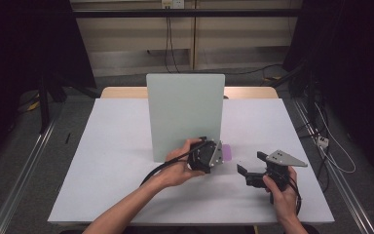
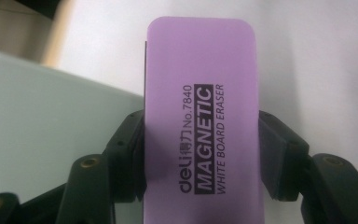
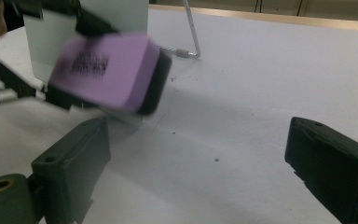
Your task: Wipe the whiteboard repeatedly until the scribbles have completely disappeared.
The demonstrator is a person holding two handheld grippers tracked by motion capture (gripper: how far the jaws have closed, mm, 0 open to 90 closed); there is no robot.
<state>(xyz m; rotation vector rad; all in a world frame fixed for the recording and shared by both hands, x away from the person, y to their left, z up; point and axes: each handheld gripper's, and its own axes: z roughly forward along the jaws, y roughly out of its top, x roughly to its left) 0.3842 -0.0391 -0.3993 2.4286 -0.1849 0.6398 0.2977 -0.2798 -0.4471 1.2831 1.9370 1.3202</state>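
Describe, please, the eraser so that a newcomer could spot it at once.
Find the pale green board standing upright on the white table. At its lower right corner, the left gripper is shut on the eraser. It is the one lilac thing here, printed "MAGNETIC WHITE BOARD ERASER", with a black underside.

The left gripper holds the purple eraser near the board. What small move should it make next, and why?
Probably bring the magnetic whiteboard eraser onto the face of the upright whiteboard. The left gripper is shut on its sides, and the eraser hangs beside the board's lower right edge, above the table, apparently not yet against the board.
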